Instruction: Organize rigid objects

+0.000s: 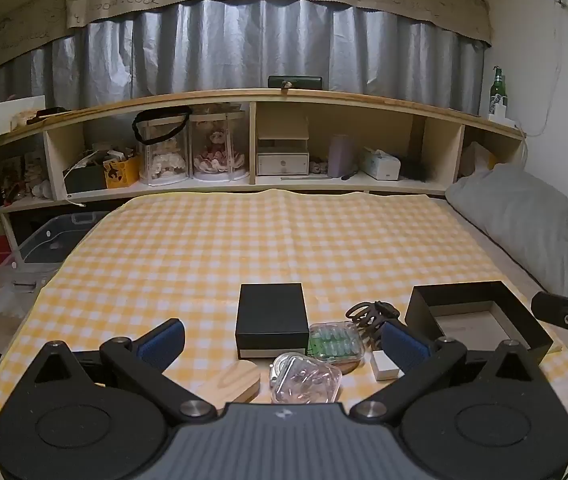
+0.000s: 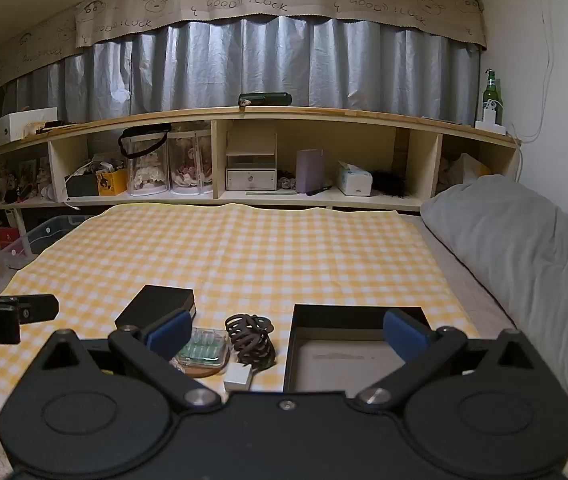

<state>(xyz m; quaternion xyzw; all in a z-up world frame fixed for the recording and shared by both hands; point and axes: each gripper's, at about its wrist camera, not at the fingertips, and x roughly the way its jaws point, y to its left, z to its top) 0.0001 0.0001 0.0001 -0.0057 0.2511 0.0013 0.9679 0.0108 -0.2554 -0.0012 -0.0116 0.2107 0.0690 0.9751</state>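
The rigid objects lie bunched on the near part of the yellow checked cloth point(image 1: 267, 240), between a closed black box point(image 1: 271, 318) on the left and an open black box point(image 1: 480, 320) on the right. In the cluster are a clear case with green contents point(image 1: 334, 340), a clear rounded case point(image 1: 304, 378) nearer still, a wooden heart-shaped piece point(image 1: 235, 380) to its left, a small white block point(image 1: 384, 364), and a dark coiled piece point(image 2: 249, 338) just behind the block. A round cork-coloured disc seems to sit under the green case, though little of it shows.

The open black box stands empty with its pale floor bare and its mouth up, which suggests it is the place meant to receive the small things; being just right of the cluster keeps each carry short.

The left gripper point(image 1: 281, 340) hovers over the cluster with its jaws wide apart and nothing between them. The right gripper point(image 2: 286, 334) hangs above the near-left part of the open box, jaws equally wide and empty. Both tilt gently downward, as suits an approach from above and behind. Judging by this, sorting has not yet begun.
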